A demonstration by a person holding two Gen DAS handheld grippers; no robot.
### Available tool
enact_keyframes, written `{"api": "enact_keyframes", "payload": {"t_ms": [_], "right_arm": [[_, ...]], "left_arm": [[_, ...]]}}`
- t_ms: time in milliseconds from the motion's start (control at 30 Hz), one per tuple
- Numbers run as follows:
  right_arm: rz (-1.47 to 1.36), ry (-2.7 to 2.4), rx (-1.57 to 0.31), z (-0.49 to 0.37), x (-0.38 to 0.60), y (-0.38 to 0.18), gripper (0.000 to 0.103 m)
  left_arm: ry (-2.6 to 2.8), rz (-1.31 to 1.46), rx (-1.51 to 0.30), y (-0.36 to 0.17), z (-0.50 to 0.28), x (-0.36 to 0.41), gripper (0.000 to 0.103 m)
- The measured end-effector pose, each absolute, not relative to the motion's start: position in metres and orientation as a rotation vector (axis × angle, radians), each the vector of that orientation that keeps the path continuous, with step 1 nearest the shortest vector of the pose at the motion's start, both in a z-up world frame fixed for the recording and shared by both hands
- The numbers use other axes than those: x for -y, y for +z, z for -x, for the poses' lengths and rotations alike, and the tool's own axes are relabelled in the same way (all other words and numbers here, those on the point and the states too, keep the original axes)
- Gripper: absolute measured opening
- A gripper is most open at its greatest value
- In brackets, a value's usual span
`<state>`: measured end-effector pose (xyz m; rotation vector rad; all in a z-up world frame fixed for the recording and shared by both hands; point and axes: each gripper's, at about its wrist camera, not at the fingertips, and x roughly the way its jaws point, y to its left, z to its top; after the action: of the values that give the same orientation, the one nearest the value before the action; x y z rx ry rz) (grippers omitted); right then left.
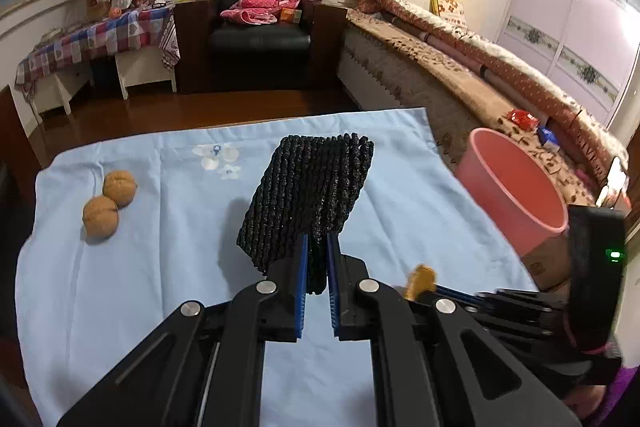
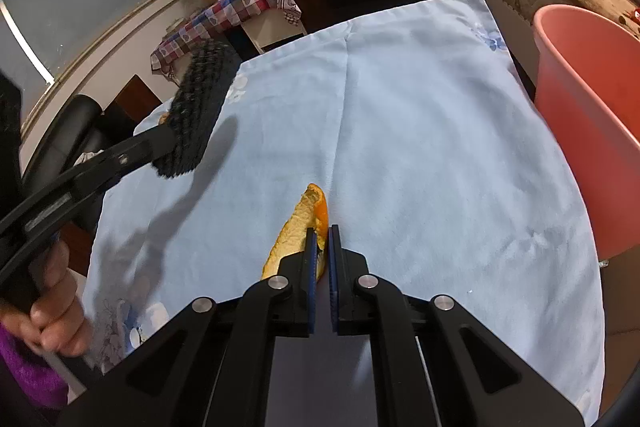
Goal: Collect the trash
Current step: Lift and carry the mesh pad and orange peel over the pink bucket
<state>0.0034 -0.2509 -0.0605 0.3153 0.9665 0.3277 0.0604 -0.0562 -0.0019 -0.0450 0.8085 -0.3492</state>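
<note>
My left gripper (image 1: 317, 241) is shut on a black foam net sleeve (image 1: 308, 199) and holds it above the light blue cloth (image 1: 160, 267). It also shows in the right wrist view (image 2: 196, 115). My right gripper (image 2: 319, 231) is shut on a strip of orange peel (image 2: 300, 227), held just over the cloth (image 2: 420, 147). The peel also shows in the left wrist view (image 1: 420, 281). A pink bucket (image 1: 516, 195) stands off the table's right edge, also in the right wrist view (image 2: 592, 131). Two walnuts (image 1: 110, 203) lie at the cloth's left.
A black armchair (image 1: 260, 27) with pink clothes stands behind the table. A bed (image 1: 460, 67) with bedding runs along the right. A small table with a checked cloth (image 1: 96, 39) is at the back left. A cardboard box (image 1: 548, 263) sits under the bucket.
</note>
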Motion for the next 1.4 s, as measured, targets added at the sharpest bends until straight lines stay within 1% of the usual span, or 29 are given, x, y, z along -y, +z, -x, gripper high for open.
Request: {"api": "enact_keyframes", "payload": {"t_ms": [267, 500, 767, 1133, 1400], "right_arm": [[-0.29, 0.336, -0.916, 0.009, 0.253, -0.051, 0.005], [-0.35, 0.307, -0.844, 0.017, 0.281, -0.032, 0.005], [-0.357, 0.234, -0.766, 0.027, 0.313, -0.015, 0.005], [-0.379, 0.088, -0.698, 0.037, 0.37, -0.003, 0.005], [-0.389, -0.015, -0.651, 0.044, 0.409, 0.006, 0.005]], "left_arm": [[-0.355, 0.093, -0.788, 0.015, -0.039, 0.061, 0.008], [-0.379, 0.108, -0.788, 0.021, -0.034, 0.071, 0.008], [-0.425, 0.107, -0.802, 0.023, -0.033, 0.097, 0.008], [-0.527, 0.104, -0.812, 0.029, -0.04, 0.147, 0.008], [-0.632, 0.091, -0.78, 0.046, -0.044, 0.198, 0.008]]}}
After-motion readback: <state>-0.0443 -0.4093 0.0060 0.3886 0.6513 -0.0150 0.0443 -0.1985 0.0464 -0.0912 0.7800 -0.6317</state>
